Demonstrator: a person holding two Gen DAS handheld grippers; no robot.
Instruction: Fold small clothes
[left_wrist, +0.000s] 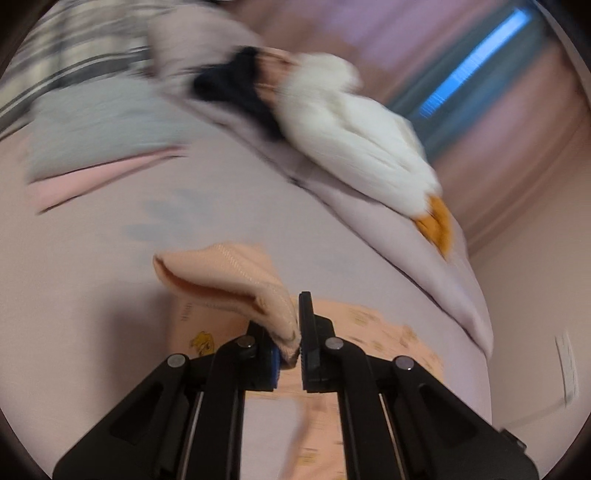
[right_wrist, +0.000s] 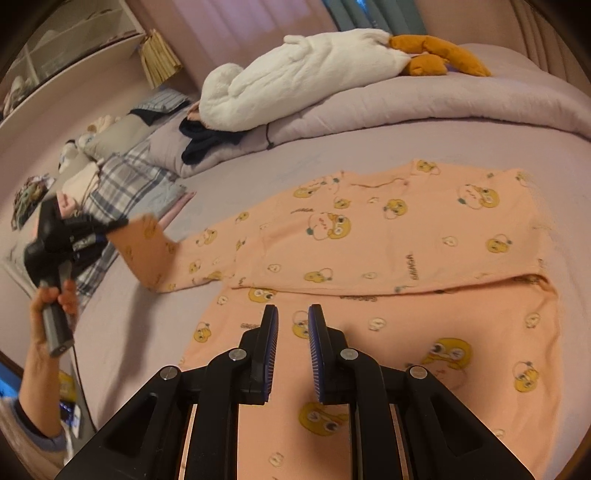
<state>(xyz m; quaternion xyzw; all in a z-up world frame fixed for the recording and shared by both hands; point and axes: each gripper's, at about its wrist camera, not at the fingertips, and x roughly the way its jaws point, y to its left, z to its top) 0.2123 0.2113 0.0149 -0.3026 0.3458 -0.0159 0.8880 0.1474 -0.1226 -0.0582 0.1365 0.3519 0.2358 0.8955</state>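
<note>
A peach child's shirt (right_wrist: 388, 236) with yellow cartoon prints lies spread on the lilac bed sheet (right_wrist: 332, 147), its body folded over. My left gripper (left_wrist: 295, 332) is shut on the shirt's sleeve cuff (left_wrist: 229, 280) and holds it lifted off the bed; in the right wrist view it (right_wrist: 110, 229) is at the left with the sleeve (right_wrist: 155, 254) raised from the bed. My right gripper (right_wrist: 292, 325) is open and empty, hovering over the shirt's near part.
A white plush goose (right_wrist: 295, 77) with orange feet lies on the rolled lilac duvet (right_wrist: 443, 103) at the back. Dark clothes (right_wrist: 207, 140) sit beside it. Plaid and grey pillows (right_wrist: 122, 184) lie at the left. A shelf stands against the far left wall.
</note>
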